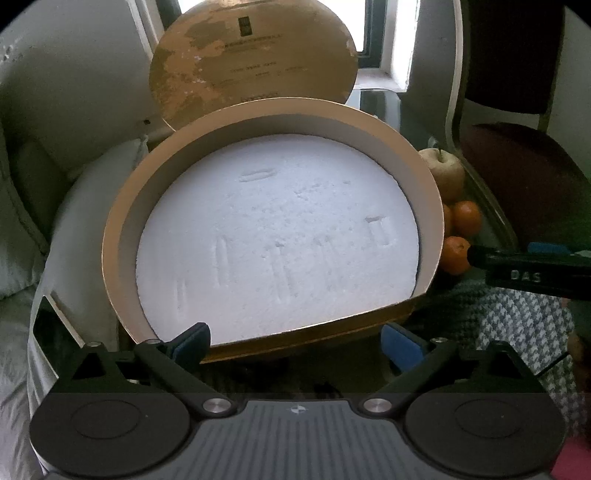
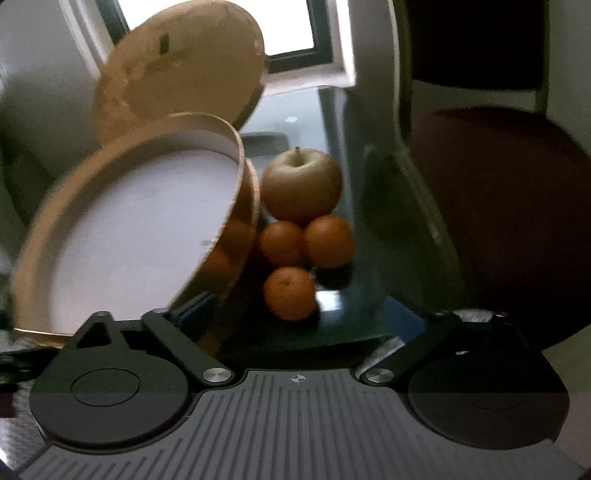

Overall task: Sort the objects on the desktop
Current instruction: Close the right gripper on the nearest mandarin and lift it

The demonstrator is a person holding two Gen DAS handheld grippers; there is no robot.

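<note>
A round gold box [image 1: 125,236] lined with white foam [image 1: 280,243] stands tilted toward me, its front rim between the spread fingers of my open left gripper [image 1: 295,341]. Its gold lid [image 1: 255,62] leans upright behind it. In the right wrist view the box [image 2: 236,236] is at left and the lid [image 2: 177,74] behind it. An apple [image 2: 301,184] and three oranges [image 2: 291,293] sit on the glass table [image 2: 332,110] just right of the box. My right gripper [image 2: 295,314] is open, fingers wide, in front of the nearest orange. It shows at the right of the left wrist view [image 1: 532,266].
A dark red chair [image 2: 498,206] stands at the right beyond the table edge. White cushions [image 1: 74,221] lie at the left of the box. A checked cloth [image 1: 524,332] lies at lower right. A window [image 2: 288,26] is at the back.
</note>
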